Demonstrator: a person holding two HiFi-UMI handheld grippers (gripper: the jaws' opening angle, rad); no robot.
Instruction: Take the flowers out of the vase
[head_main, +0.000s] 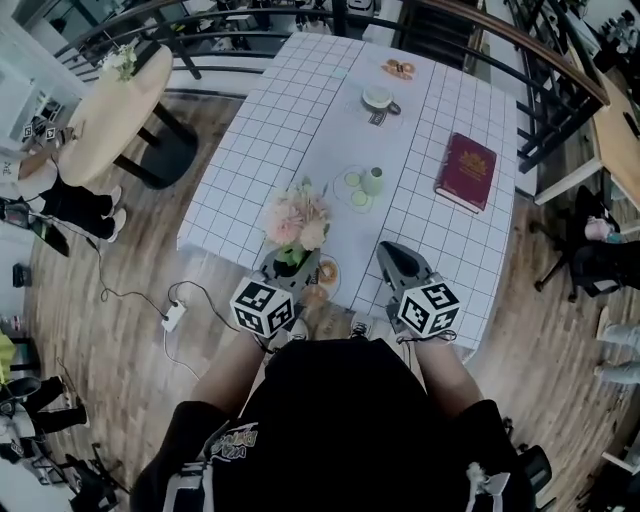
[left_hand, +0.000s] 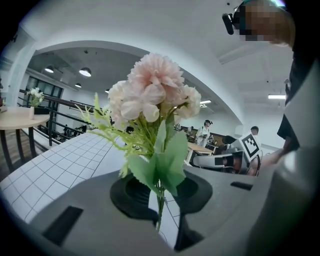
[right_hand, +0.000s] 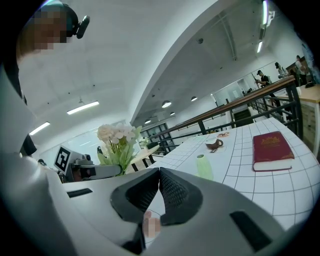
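Flowers (head_main: 297, 222), a pink bunch with green leaves, are out of the vase (head_main: 372, 181) in the head view. They stand upright in the left tool (head_main: 292, 268) over the near edge of the desk (head_main: 270, 130). The small green vase stays on the desk further in, apart from the bunch, with a red book (head_main: 466, 170) to its right. The right tool (head_main: 392, 255) hovers beside the left one, over the same edge.

In the left gripper view the jaws are nearly together and press on the thin stem (left_hand: 160, 205). The blossoms rise above them and the leaves spread just over the pads.

In the right gripper view the jaws are fully together and nothing is between them. Beyond them the vase stands empty on the white grid cloth.

I judge that the taking-out step is finished and only the placing remains. The next move probably calls for lowering the bunch on a bare part of the desk, clear of the vase. The left jaws should open only when the stem lies flat.
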